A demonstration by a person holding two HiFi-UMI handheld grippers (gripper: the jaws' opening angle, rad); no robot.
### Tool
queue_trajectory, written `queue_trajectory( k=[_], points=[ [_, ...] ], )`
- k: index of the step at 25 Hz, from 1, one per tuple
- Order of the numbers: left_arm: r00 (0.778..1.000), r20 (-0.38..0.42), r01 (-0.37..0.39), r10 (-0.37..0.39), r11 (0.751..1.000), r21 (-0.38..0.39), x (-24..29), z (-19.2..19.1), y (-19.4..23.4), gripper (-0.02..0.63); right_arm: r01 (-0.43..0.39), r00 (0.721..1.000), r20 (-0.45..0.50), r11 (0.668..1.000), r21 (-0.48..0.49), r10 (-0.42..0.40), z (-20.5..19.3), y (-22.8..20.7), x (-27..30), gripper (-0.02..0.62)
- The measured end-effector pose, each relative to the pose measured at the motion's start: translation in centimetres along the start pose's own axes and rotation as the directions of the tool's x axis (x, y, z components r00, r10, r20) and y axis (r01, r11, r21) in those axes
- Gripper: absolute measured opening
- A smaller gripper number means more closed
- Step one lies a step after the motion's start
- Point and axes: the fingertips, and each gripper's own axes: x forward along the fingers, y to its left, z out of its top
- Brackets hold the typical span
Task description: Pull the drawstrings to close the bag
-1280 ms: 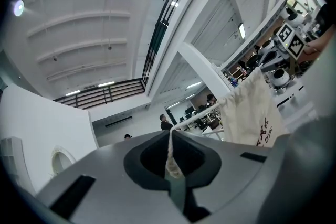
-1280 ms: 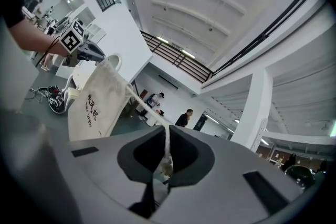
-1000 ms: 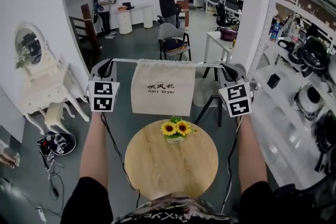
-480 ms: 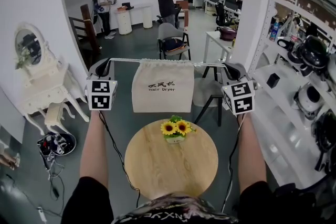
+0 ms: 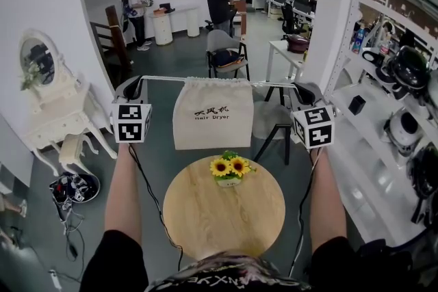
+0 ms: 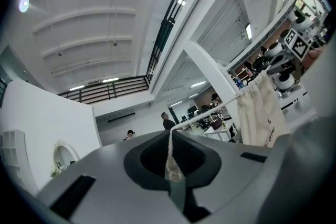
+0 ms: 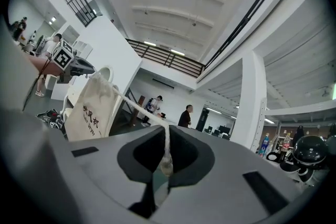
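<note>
Above the far edge of a round wooden counter (image 5: 226,222), a cream cloth drawstring bag with black print (image 5: 213,116) hangs in the air between the two grippers, clear of the counter top. Its mouth is puckered along the top hem. A white cord leaves each top corner, stretched taut and almost level: the left drawstring (image 5: 164,78) runs to the left gripper (image 5: 142,81), and the right drawstring (image 5: 270,84) runs to the right gripper (image 5: 293,87).

Seen from the left gripper view, the left gripper (image 6: 176,186) has its jaws pressed together on the left drawstring (image 6: 170,157). The cord's frayed end lies in the notch just behind the pinch, and the bag (image 6: 261,113) hangs off to the right. The right gripper view shows the same hold mirrored. The right gripper (image 7: 157,181) pinches the right drawstring (image 7: 166,152) near its tip, with the bag (image 7: 92,107) out to the left.

A small pot of yellow sunflowers (image 5: 229,167) stands at the counter's far edge, just below the bag in the head view. Both forearms reach forward on either side of the counter.
</note>
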Motion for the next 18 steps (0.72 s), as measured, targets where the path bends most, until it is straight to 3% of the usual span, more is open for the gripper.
queue_trajectory(
  k=[18],
  points=[
    [1.0,-0.007,-0.001,0.001,1.0,-0.018,0.71,-0.73,0.92,0.021,-0.004,1.0,0.002,0.999,0.033,0.004,-0.78,-0.46,0.35,0.002]
  ],
)
